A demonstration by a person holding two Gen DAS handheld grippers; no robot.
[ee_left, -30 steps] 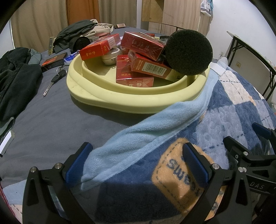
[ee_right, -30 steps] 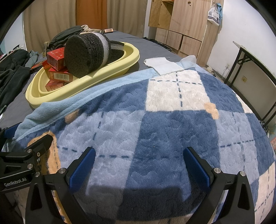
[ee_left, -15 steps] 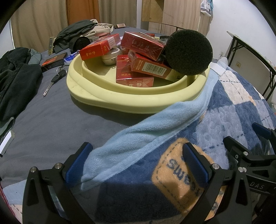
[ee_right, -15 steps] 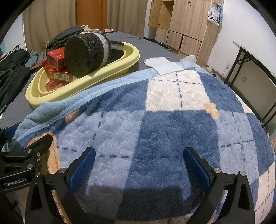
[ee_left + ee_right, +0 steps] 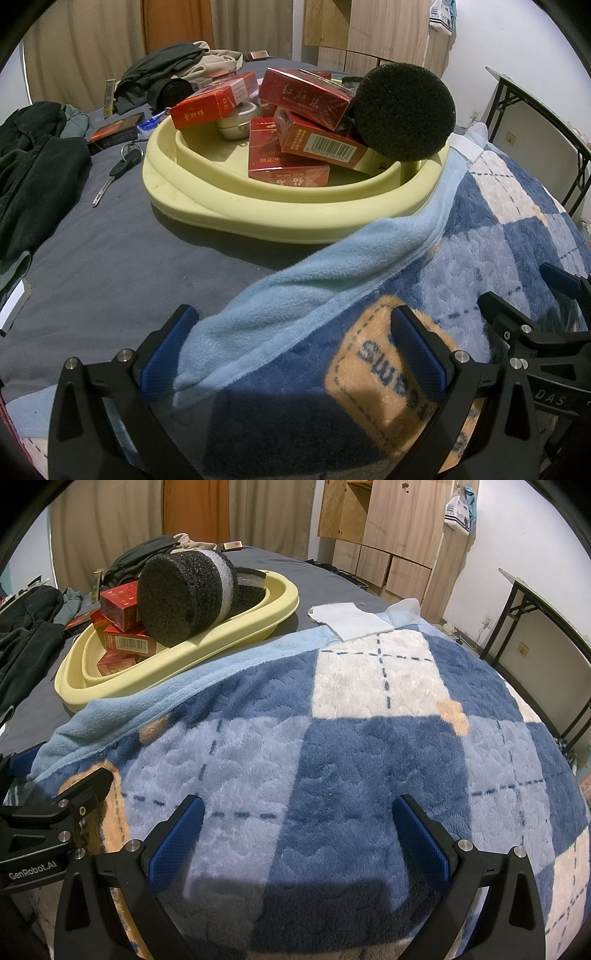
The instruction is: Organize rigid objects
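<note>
A pale yellow oval basin point(image 5: 258, 218) point(image 5: 236, 627) sits on the grey bedsheet. It holds several red cigarette boxes point(image 5: 306, 96) point(image 5: 123, 602), a small cream case point(image 5: 236, 118) and a black foam cylinder point(image 5: 404, 110) point(image 5: 181, 598) leaning on its rim. My left gripper point(image 5: 293, 347) hovers open above the blanket's light blue edge, well short of the basin. My right gripper point(image 5: 295, 830) is open over the checked blanket, holding nothing. Each gripper shows at the edge of the other's view.
A blue and white checked blanket point(image 5: 369, 738) covers the near bed. A key point(image 5: 114, 173) and a dark box point(image 5: 114, 131) lie left of the basin, next to dark clothes point(image 5: 33, 158). A white cloth point(image 5: 351, 618) lies beyond; wooden cabinets point(image 5: 399, 528) and a folding table point(image 5: 546, 609) stand to the right.
</note>
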